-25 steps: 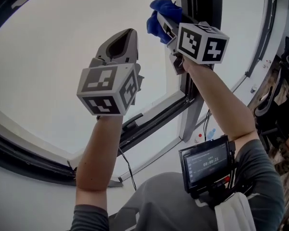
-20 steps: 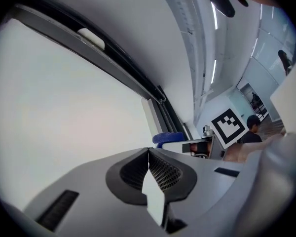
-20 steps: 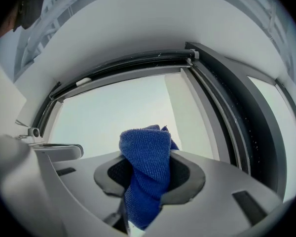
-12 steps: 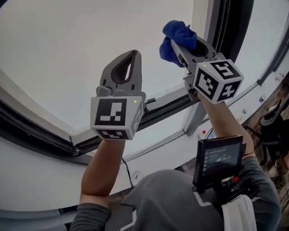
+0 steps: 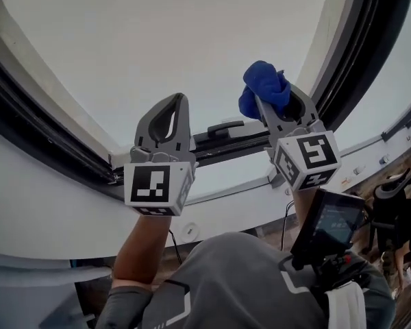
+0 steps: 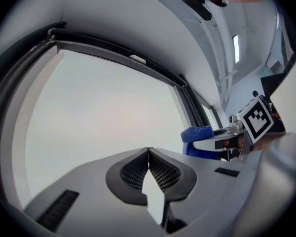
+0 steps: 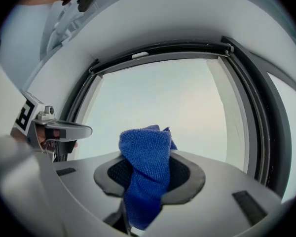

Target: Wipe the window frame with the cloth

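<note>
A bunched blue cloth [image 5: 264, 88] [image 7: 147, 167] sticks out of my right gripper [image 5: 272, 101] [image 7: 149, 154], whose jaws are shut on it. The cloth hangs in front of the pale window pane, left of the dark upright frame bar [image 5: 359, 43] [image 7: 251, 107]; I cannot tell whether it touches anything. My left gripper [image 5: 172, 112] [image 6: 148, 152] is raised beside it, jaws shut with nothing between them. From the left gripper view the cloth [image 6: 197, 135] shows to the right. The dark frame [image 5: 27, 115] [image 6: 113, 58] curves around the pane.
A black window handle [image 5: 222, 125] sits on the lower frame rail between the two grippers. A small screen [image 5: 332, 221] is strapped to the person's right forearm. White wall and sill [image 5: 55, 225] run below the frame.
The head view has swung, so the frame now curves lower around both grippers. Both grippers have dropped in the picture, with the cloth still held in the right one.
</note>
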`<state>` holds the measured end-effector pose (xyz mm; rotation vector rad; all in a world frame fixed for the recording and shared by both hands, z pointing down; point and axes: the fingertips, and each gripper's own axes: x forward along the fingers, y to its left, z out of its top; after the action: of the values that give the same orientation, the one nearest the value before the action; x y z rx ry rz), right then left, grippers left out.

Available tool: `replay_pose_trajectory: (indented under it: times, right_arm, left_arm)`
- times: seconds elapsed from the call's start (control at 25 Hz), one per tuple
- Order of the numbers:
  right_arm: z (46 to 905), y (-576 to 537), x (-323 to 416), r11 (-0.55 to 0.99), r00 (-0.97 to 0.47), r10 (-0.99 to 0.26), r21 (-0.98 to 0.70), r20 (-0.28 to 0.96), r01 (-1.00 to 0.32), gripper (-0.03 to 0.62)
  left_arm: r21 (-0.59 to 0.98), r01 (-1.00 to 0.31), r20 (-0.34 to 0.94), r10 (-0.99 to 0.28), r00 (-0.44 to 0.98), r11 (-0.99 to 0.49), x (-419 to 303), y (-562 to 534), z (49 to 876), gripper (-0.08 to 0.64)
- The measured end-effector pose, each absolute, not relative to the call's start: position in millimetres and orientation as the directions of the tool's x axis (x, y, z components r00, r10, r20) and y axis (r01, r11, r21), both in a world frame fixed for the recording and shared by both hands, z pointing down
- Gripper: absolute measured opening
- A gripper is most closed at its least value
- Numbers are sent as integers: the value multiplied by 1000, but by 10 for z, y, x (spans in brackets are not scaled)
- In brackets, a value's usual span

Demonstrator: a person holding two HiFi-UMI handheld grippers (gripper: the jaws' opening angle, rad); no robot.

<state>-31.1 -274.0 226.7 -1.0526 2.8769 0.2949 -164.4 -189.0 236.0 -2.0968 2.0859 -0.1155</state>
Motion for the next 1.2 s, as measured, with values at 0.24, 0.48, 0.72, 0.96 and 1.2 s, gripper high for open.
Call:
replay_pose_trajectory:
  times: [0.24,0.48,0.72,0.96,1.2]
  right_arm:
    - [2658,-2495,-514,821,-833,-546,138,-89,-554,135]
    - [3065,-2363,-580,865,-868,-496,68,-29,-497,138]
    - [3185,-2265,-606,884,-886,-464,50,-21,-464,138]
    - [3323,-2220,-583,887,-887,-461,28,9,-461,137]
    - [3347,-2202,-585,887,-887,-462,17,10,-461,135]
  left_arm:
    - [-105,-993,-152,-987,-44,60,-1877,-1547,2583,9]
    - [-74,-991,-82,-991,-105,111,-2066,-1294,3054,11]
    - [-42,-992,-45,-993,-113,115,-2090,-1077,3446,9]
    - [74,-994,-75,-993,-90,84,-2025,-961,3563,9]
    - [-46,-993,2,-994,-111,110,-1948,-915,3700,9]
